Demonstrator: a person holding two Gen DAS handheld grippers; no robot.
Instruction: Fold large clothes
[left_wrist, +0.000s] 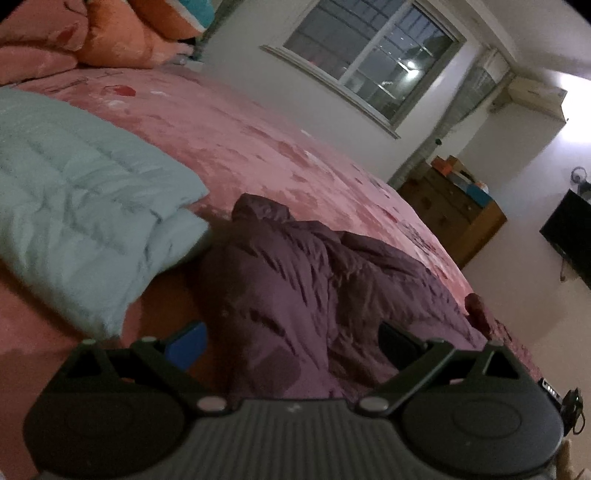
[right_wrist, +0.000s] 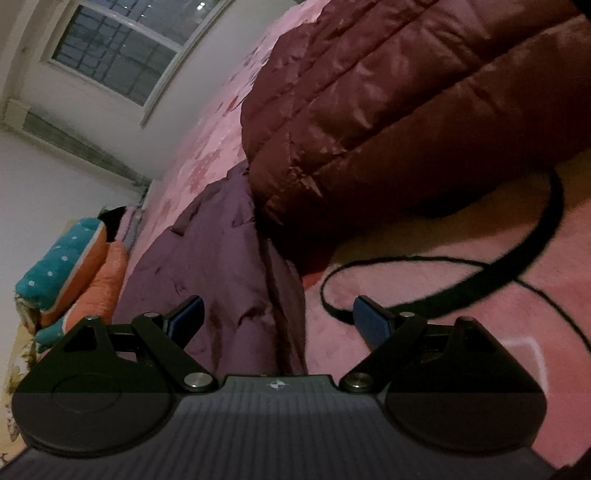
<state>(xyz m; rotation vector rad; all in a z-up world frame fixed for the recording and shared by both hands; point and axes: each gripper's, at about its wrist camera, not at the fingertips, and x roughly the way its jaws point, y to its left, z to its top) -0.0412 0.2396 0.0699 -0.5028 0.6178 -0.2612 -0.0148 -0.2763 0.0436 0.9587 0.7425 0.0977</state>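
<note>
A purple padded jacket (left_wrist: 295, 280) lies crumpled on the pink bed cover (left_wrist: 258, 140). My left gripper (left_wrist: 291, 343) stands open just above its near edge, the jacket lying between the blue-padded fingers. In the right wrist view the same purple jacket (right_wrist: 221, 258) runs down between the fingers of my right gripper (right_wrist: 279, 317), which is open and holds nothing. A maroon quilted jacket (right_wrist: 388, 103) lies folded just beyond it, to the upper right.
A pale teal quilted garment (left_wrist: 74, 192) lies left of the purple jacket. A black strap (right_wrist: 480, 273) loops on the cover by my right finger. Orange and pink bedding (left_wrist: 110, 37) is piled at the bed's head. A window (left_wrist: 369, 55), a wooden dresser (left_wrist: 450, 218) and a dark screen (left_wrist: 569, 236) line the walls.
</note>
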